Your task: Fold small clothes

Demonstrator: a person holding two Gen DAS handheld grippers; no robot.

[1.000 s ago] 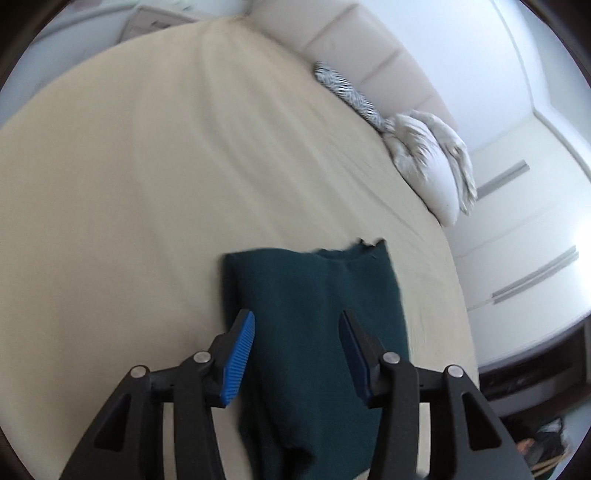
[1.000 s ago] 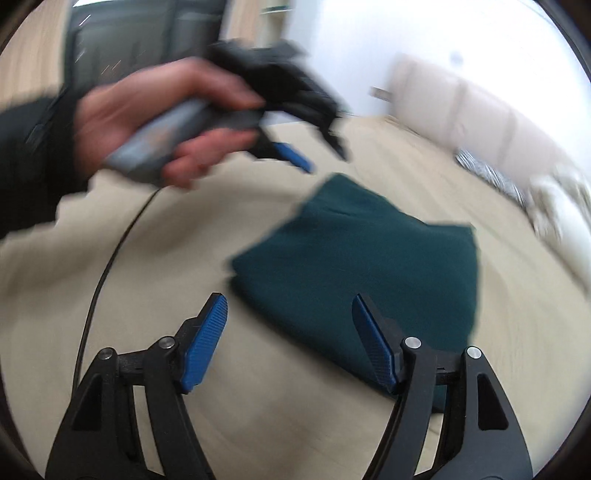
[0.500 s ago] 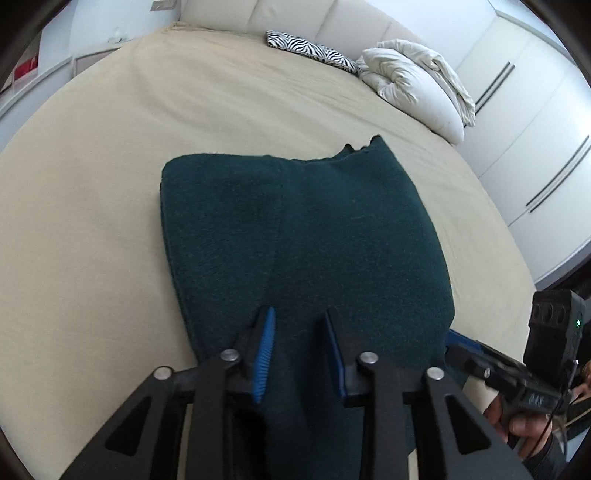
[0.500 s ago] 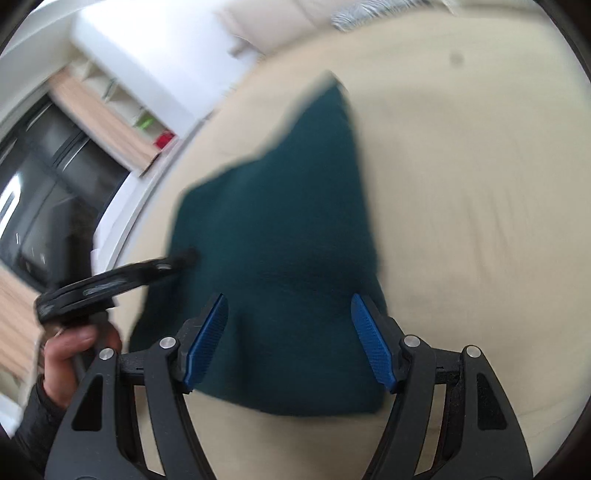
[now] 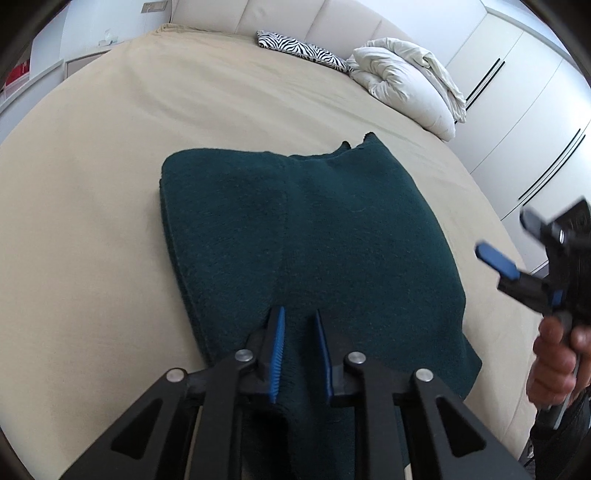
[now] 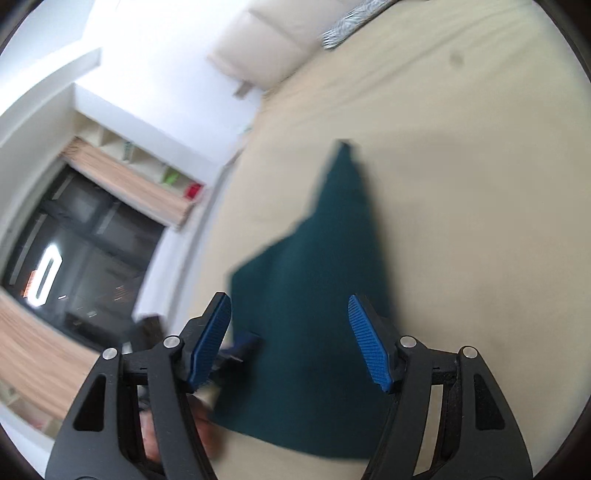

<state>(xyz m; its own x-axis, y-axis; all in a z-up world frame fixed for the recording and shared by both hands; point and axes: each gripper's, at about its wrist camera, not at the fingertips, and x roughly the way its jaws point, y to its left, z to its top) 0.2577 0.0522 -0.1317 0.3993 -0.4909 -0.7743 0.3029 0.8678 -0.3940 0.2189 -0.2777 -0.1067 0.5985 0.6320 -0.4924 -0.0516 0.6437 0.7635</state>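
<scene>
Dark green garment (image 5: 314, 236) lies folded flat on the beige bed sheet (image 5: 110, 184), toward the near edge of the bed, with a vertical fold ridge running down its middle and stacked layers visible along its left edge. Left gripper (image 5: 300, 332) sits at the garment's near edge, angled down; its jaws have just been closing and now stand narrow, with a raised pinch of the green cloth between the blue pads (image 5: 277, 350). Pads look to be pressing on that fold, so it's clamped on the garment. Right gripper (image 6: 290, 332) hovers off the garment's side, jaws spread wide, nothing between them; the cloth (image 6: 317, 314) shows below and beyond its blue pads (image 6: 369, 347), not touched. Right wrist view is motion-blurred, tilted hard. In the left wrist view the right gripper (image 5: 517, 254) appears at the right edge, held by a hand (image 5: 554, 362), off the bed's edge and apart from the garment. In the right wrist view, part of the left gripper (image 6: 236, 350) shows dark and blurred behind the right gripper's left finger, at the garment's edge. Far end of the bed: zebra-print pillow (image 5: 303, 48) and a bunched white duvet (image 5: 406, 81) against the padded headboard (image 5: 295, 14). White wardrobe doors (image 5: 524, 110) to the right.
</scene>
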